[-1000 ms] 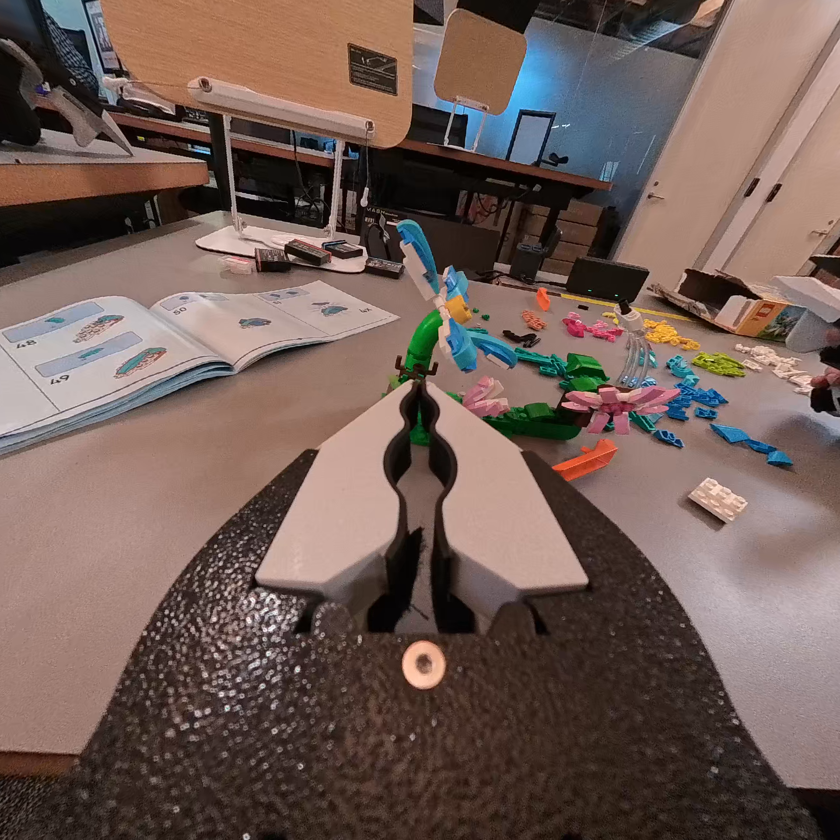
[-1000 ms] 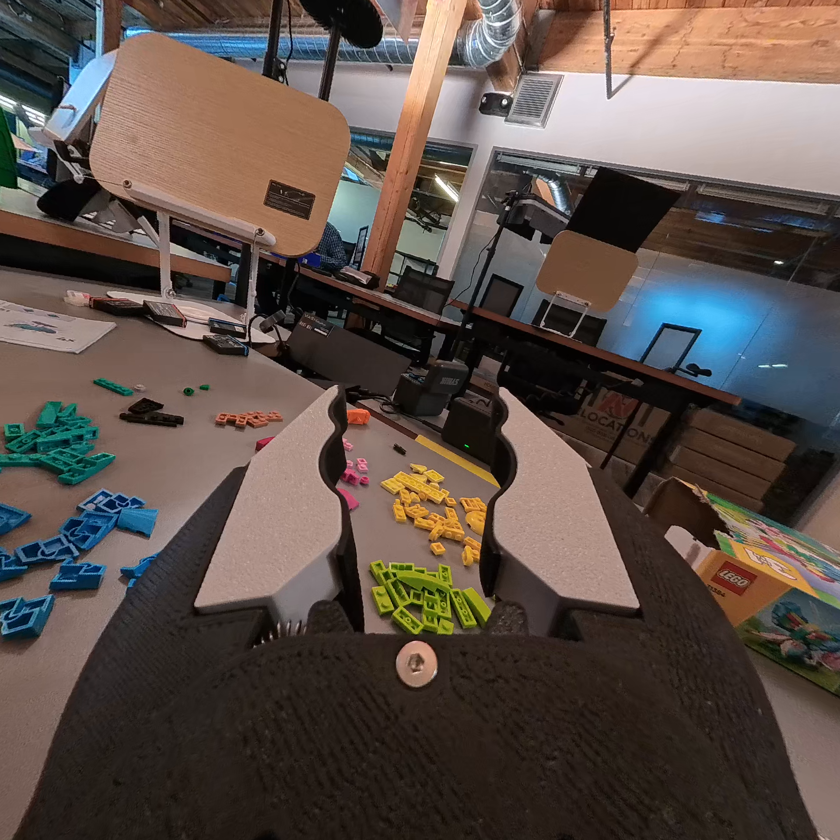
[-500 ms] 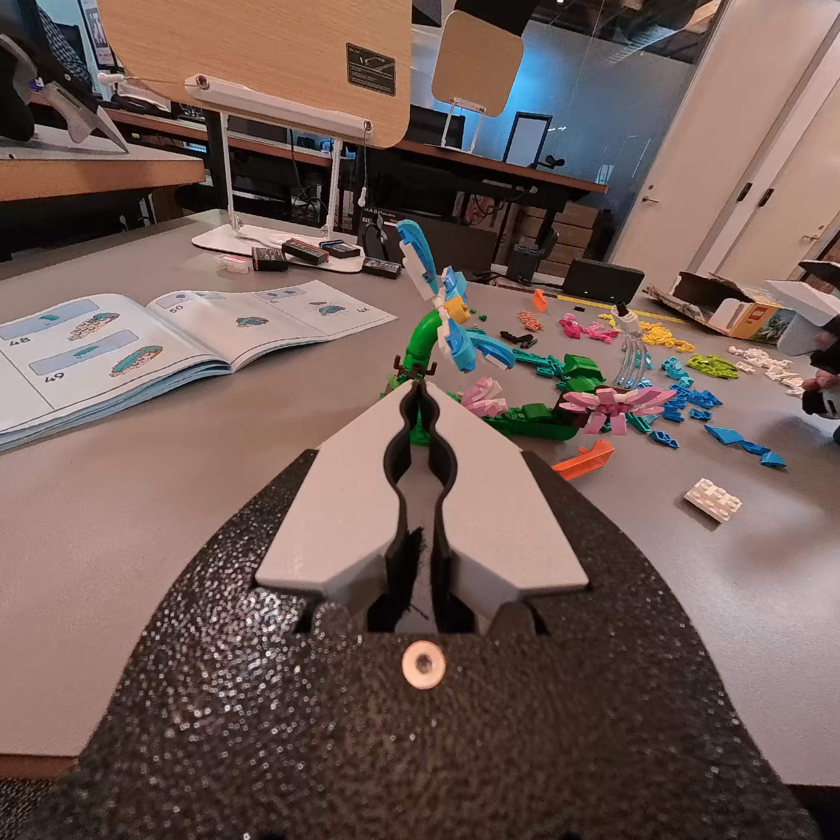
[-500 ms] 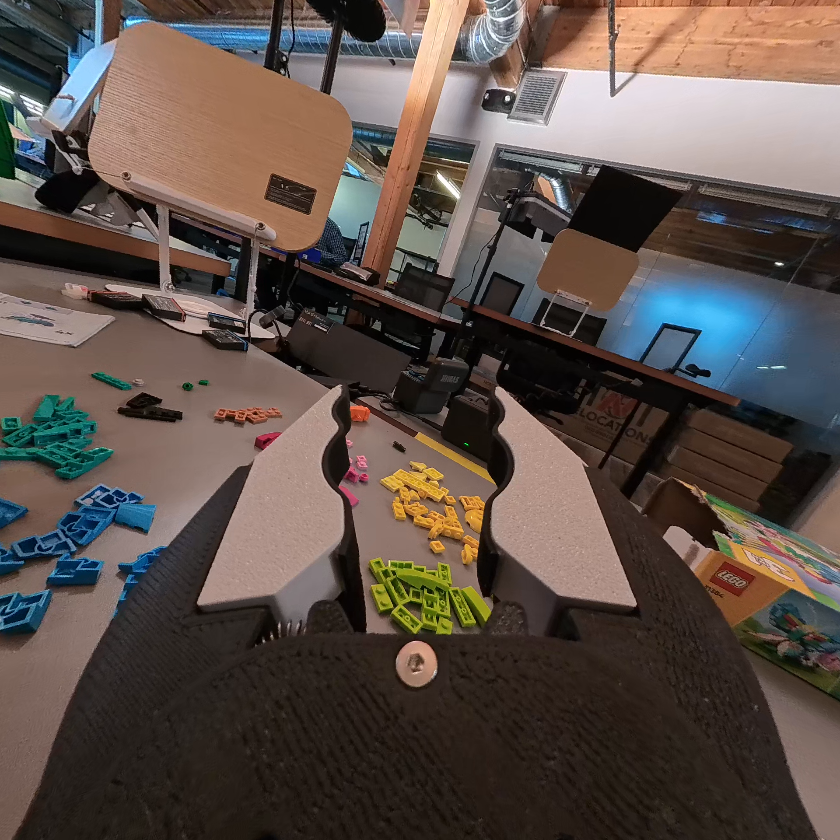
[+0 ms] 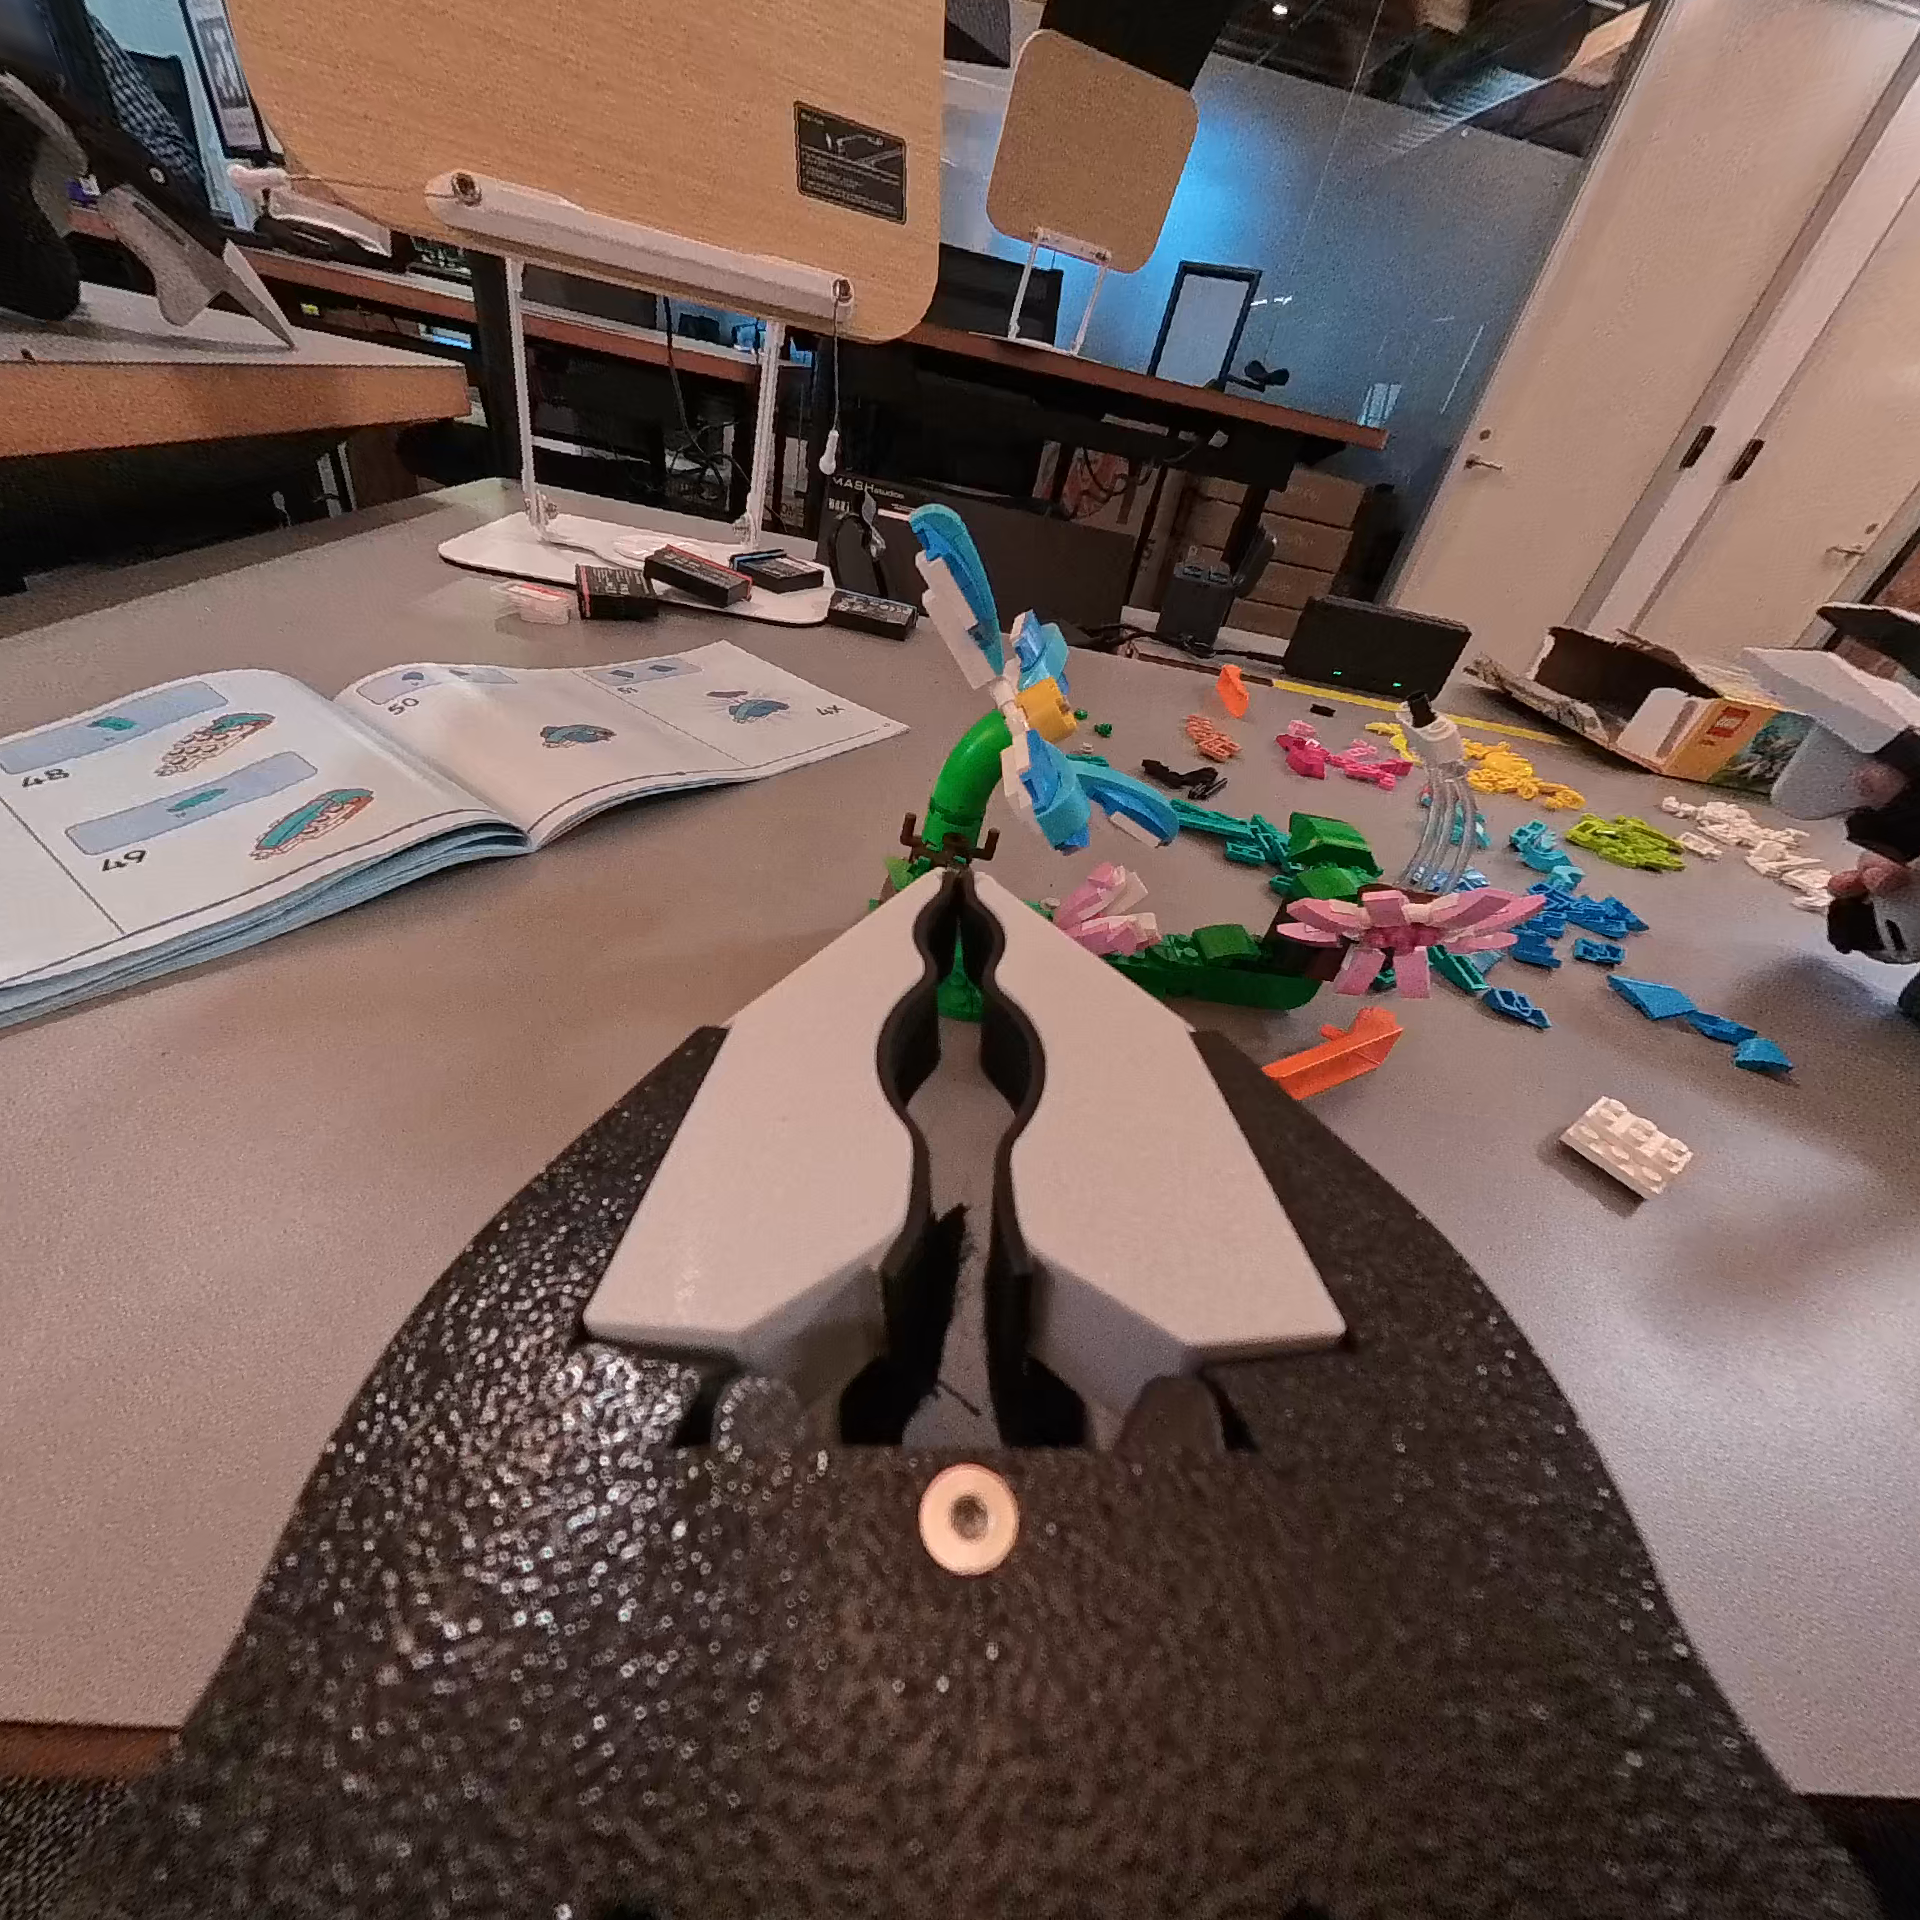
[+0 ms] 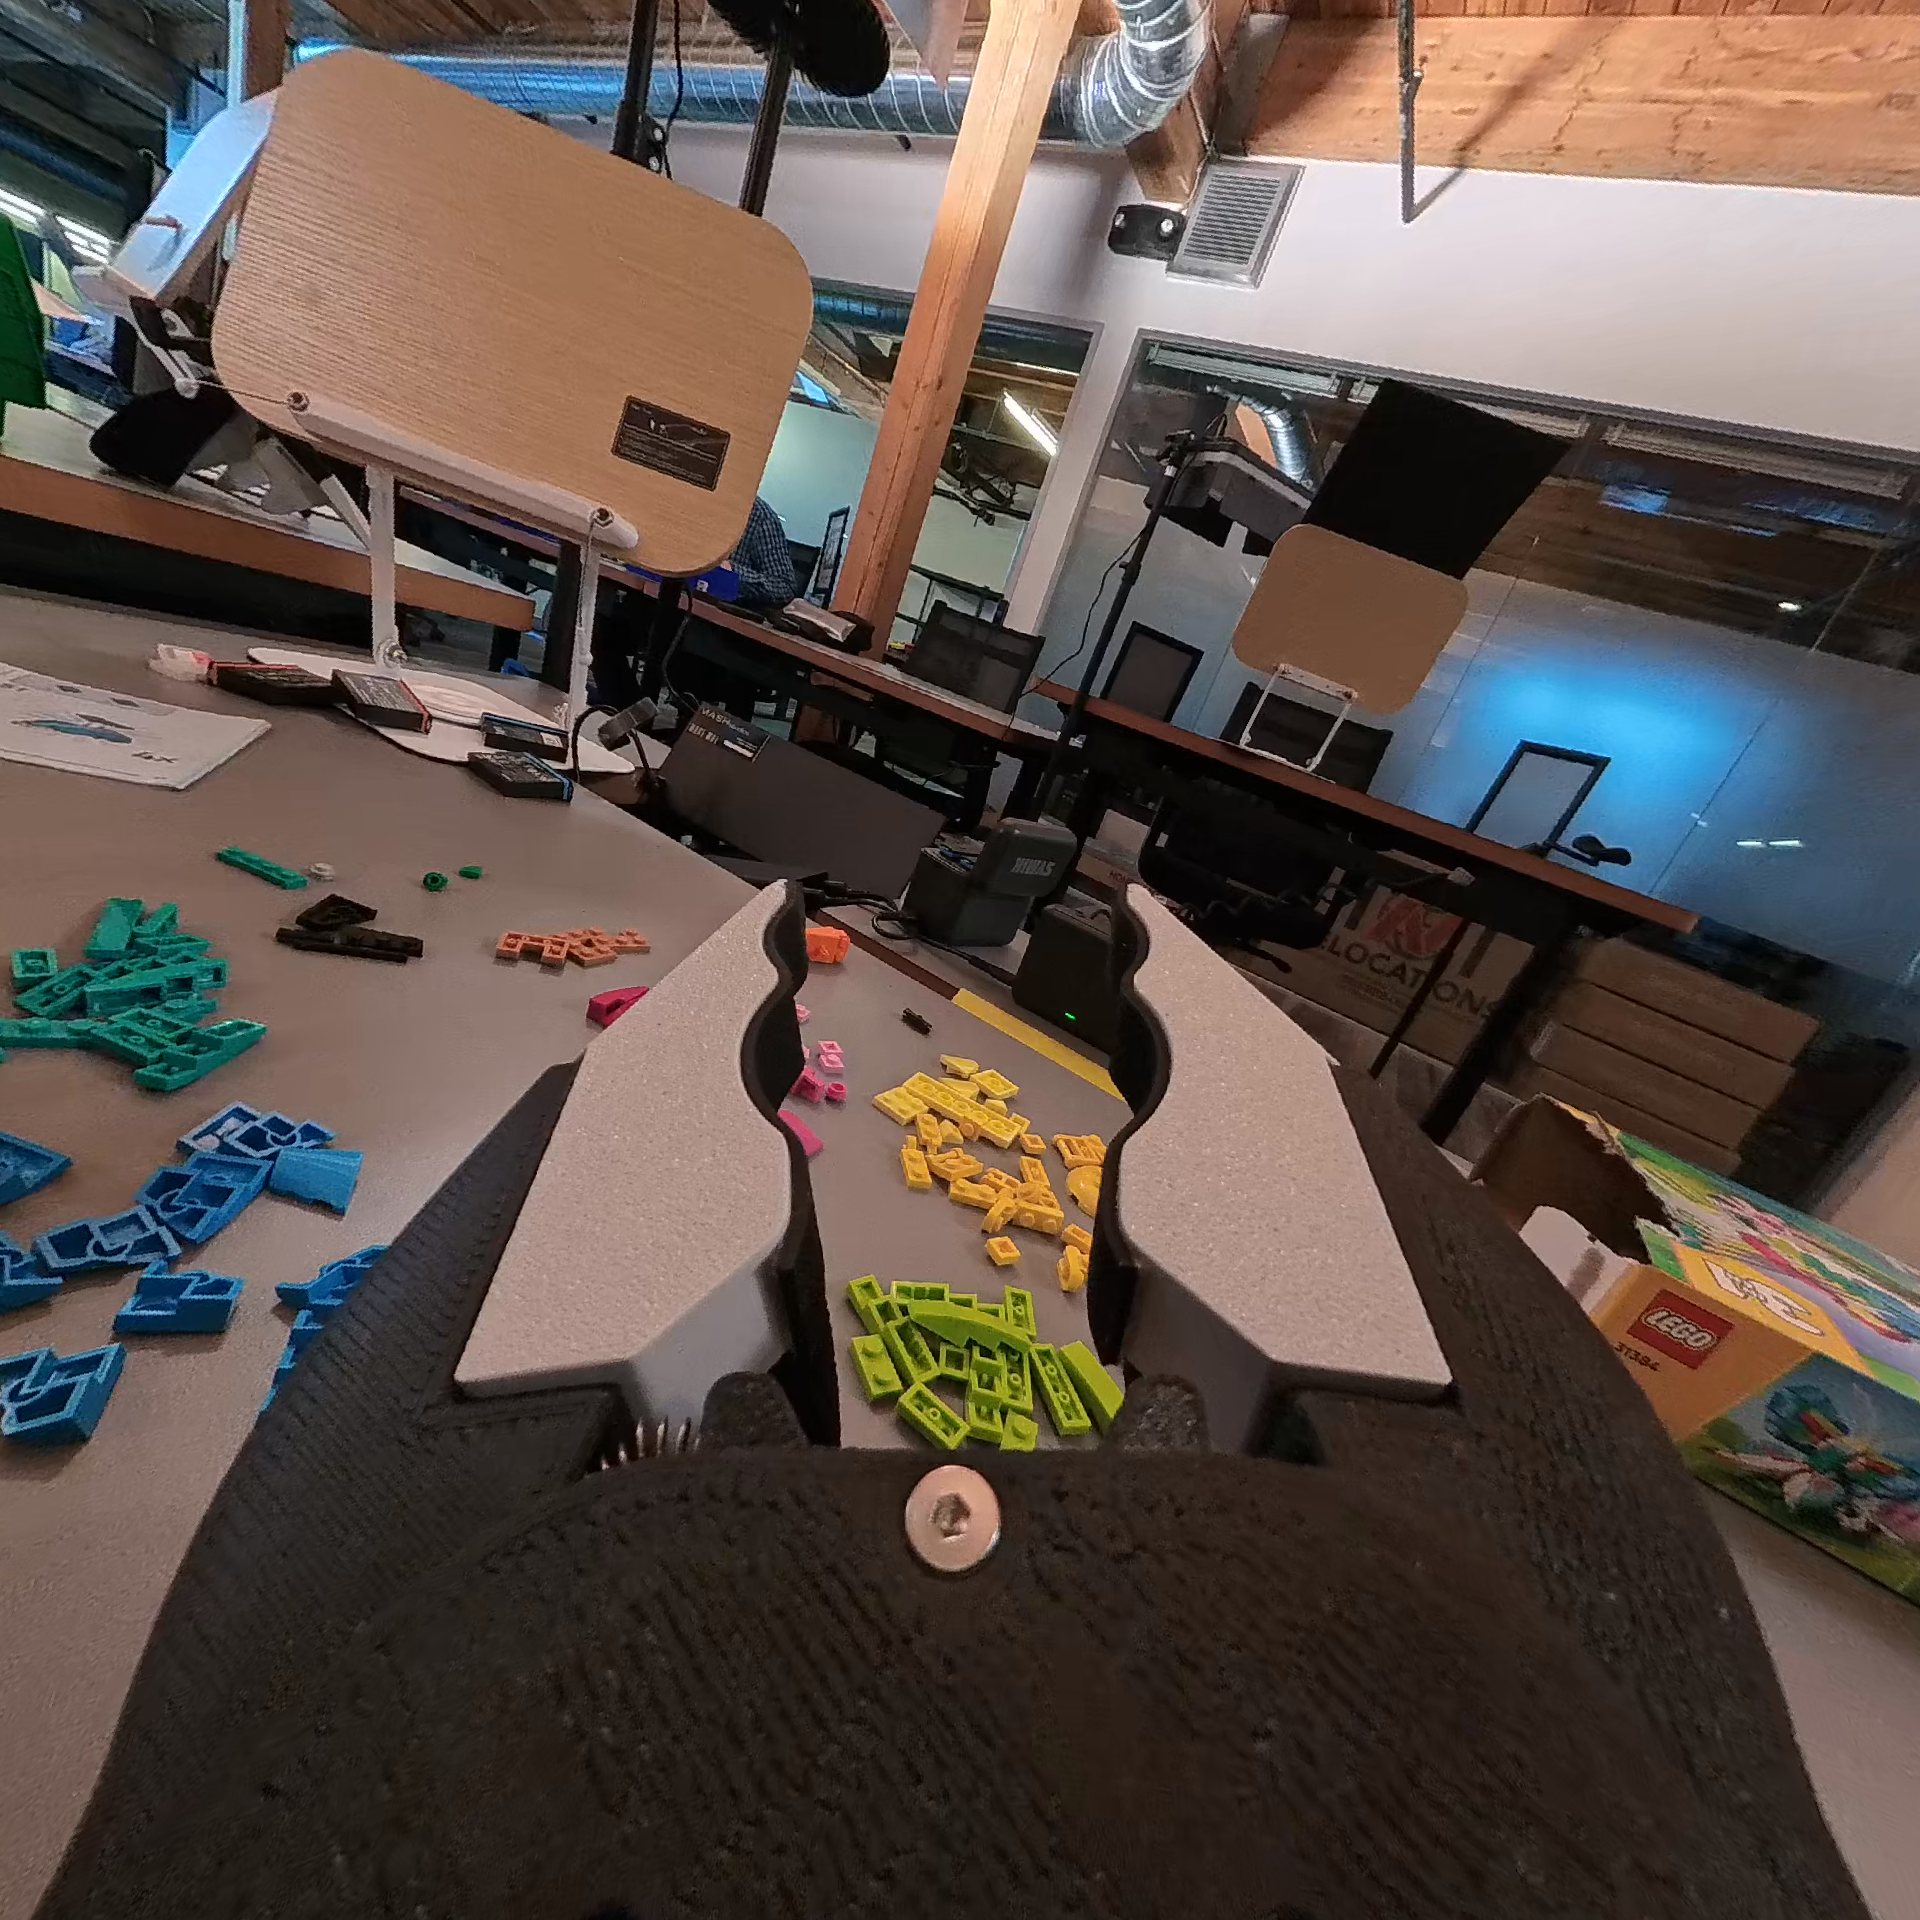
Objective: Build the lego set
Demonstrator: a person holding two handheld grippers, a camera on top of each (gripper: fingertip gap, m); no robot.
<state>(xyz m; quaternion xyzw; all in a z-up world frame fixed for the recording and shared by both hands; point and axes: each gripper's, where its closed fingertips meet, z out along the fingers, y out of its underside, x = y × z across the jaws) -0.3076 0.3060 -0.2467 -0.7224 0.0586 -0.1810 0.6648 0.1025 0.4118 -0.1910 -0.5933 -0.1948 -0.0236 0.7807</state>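
Even indoor light falls from overhead; soft shadows lie on the worktop (image 5: pixel 312 1195). Both views are sharp, with fisheye bending at edges.

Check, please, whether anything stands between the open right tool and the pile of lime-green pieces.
Nothing visible does. The right tool is open, and the lime-green pieces lie on the grey table in plain sight between its fingers; the yellow pieces sit beyond them.

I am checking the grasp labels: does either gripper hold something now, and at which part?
The left gripper is shut on the flower model, at the base of its green stem. The right gripper is open and holds nothing.
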